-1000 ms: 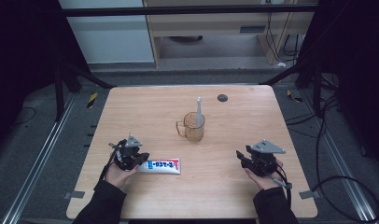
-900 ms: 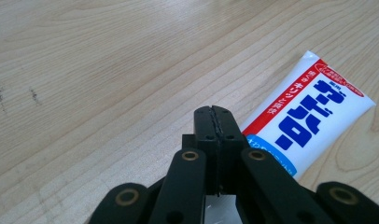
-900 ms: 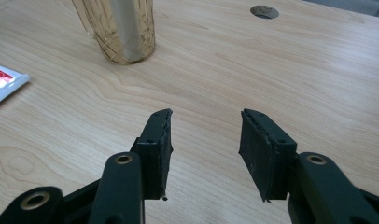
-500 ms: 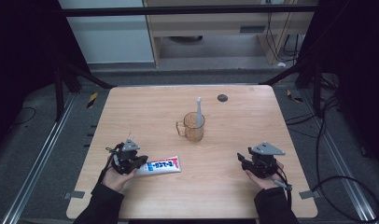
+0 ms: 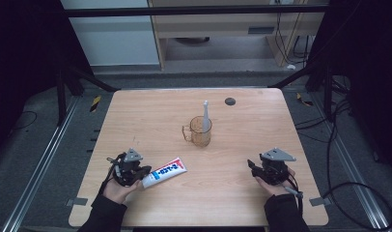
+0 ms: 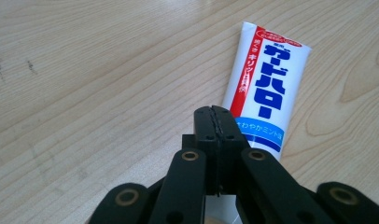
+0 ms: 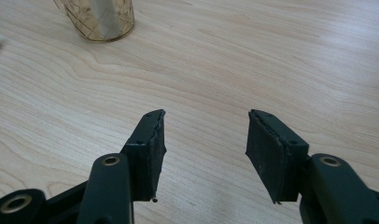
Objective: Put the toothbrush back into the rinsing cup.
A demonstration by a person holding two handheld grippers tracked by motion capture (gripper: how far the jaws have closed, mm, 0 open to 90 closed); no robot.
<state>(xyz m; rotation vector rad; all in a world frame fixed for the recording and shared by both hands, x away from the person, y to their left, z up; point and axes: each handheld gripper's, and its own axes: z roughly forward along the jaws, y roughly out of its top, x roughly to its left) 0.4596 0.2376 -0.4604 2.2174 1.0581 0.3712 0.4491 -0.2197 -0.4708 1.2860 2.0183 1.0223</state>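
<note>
While the left gripper (image 6: pixel 214 122) jaws sit shut, empty, above the toothpaste tube (image 6: pixel 267 93) near the counter (image 5: pixel 150 116) front edge, a descent pushes it away; the right gripper (image 7: pixel 204 140) jaws, just opening, hold nothing.

My wooden table (image 5: pixel 150 116) carries a toothpaste tube (image 5: pixel 164 172) lying flat near its front left, an amber cup (image 5: pixel 201 132) standing mid-table, and a small dark disc (image 5: pixel 230 101) near the far edge.
</note>
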